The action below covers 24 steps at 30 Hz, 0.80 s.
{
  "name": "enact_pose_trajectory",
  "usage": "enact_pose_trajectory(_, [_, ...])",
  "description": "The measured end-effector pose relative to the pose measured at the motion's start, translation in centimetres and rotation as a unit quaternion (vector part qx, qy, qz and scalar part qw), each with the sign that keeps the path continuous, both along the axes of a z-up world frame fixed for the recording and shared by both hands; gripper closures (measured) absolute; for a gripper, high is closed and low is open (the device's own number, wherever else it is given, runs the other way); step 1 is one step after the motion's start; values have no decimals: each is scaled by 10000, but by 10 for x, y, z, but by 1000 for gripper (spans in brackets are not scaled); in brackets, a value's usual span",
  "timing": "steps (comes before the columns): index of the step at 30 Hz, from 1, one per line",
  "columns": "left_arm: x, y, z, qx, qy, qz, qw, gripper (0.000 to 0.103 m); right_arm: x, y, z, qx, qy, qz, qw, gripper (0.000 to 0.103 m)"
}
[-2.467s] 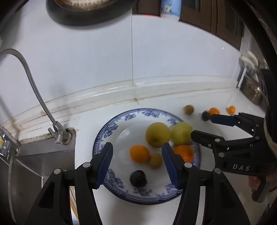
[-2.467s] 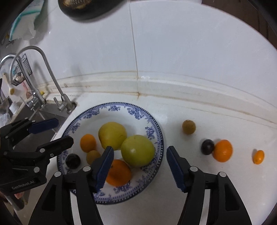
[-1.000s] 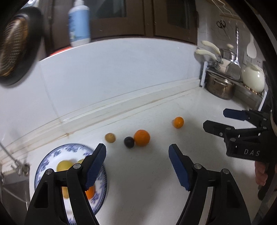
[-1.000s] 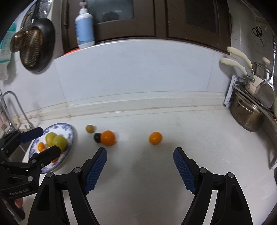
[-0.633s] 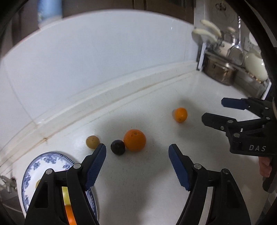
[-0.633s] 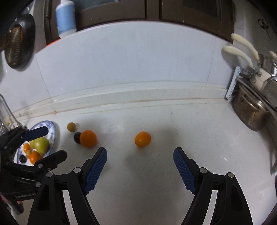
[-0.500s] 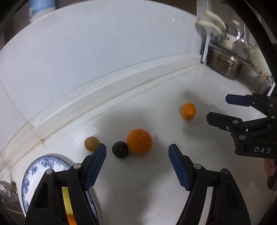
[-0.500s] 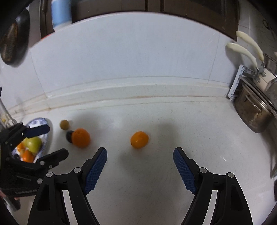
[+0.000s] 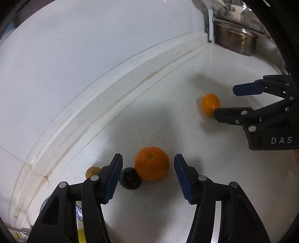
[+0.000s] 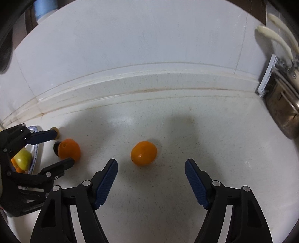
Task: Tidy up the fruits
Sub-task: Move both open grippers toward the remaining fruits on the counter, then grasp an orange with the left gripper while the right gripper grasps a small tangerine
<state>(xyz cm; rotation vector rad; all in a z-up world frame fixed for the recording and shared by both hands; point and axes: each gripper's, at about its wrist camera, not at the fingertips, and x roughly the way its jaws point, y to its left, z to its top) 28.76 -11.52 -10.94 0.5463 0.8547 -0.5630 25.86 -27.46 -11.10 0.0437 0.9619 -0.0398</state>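
A big orange (image 9: 151,163) lies on the white counter just beyond and between the open fingers of my left gripper (image 9: 148,174). A dark plum (image 9: 130,178) touches it on the left, and a small brown fruit (image 9: 92,172) lies further left. A smaller orange (image 10: 143,153) lies just ahead of my open right gripper (image 10: 151,179); it also shows in the left wrist view (image 9: 210,104). The blue-patterned plate (image 10: 35,149) with a green fruit (image 10: 23,158) sits at the far left, partly hidden by the left gripper.
A raised white ledge (image 10: 149,82) and tiled wall run along the back of the counter. A steel pot (image 10: 282,112) and a utensil rack stand at the right. A blue bottle (image 10: 44,11) stands on the upper left shelf.
Both grippers have moved forward and lower, away from the plate. The big orange now lies close to the left fingers, the small orange close to the right fingers.
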Motion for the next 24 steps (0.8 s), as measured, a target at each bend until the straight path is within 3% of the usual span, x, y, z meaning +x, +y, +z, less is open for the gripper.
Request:
enact_pose_trajectory(9, [5, -10, -10, 123, 86, -70, 9999, 63, 20, 4, -15, 125, 149, 116, 9997, 43])
enact_pose_trajectory(16, [4, -7, -4, -181, 129, 136, 9997, 63, 27, 6, -23, 211, 205, 278, 9992, 67])
enact_pose_trajectory(24, [2, 3, 9, -583, 137, 422, 9973, 63, 17, 14, -19, 194, -11, 396, 9990, 67])
